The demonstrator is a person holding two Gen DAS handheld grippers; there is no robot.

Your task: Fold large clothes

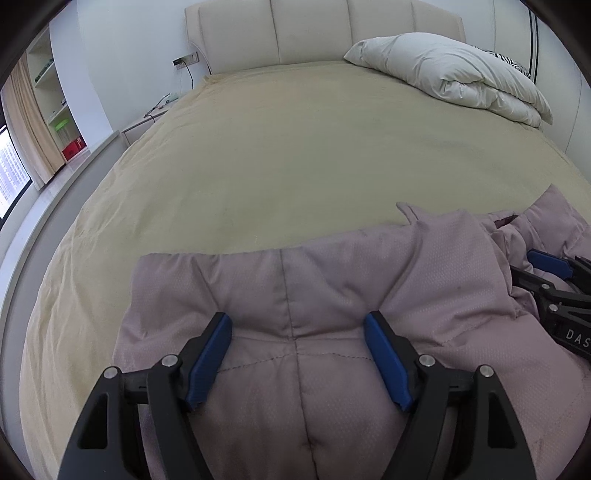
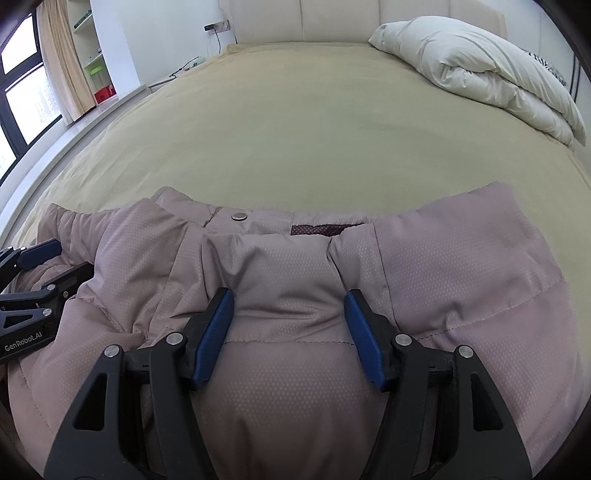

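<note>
A large mauve padded jacket (image 1: 332,288) lies on the beige bed sheet (image 1: 277,147) near the front edge. My left gripper (image 1: 297,323) is open, its blue pads pressed down into a quilted panel on the jacket's left part. My right gripper (image 2: 288,299) is open too, its pads sunk into the fabric just below the collar; a silver snap (image 2: 239,216) and dark lining (image 2: 321,229) show beyond it. Each gripper shows at the edge of the other's view, the right gripper (image 1: 554,273) and the left gripper (image 2: 33,266).
A folded white duvet (image 1: 454,74) lies at the bed's far right by the cream headboard (image 1: 314,33). A nightstand (image 1: 147,118), shelves (image 1: 55,96) and a window (image 2: 22,85) are off to the left.
</note>
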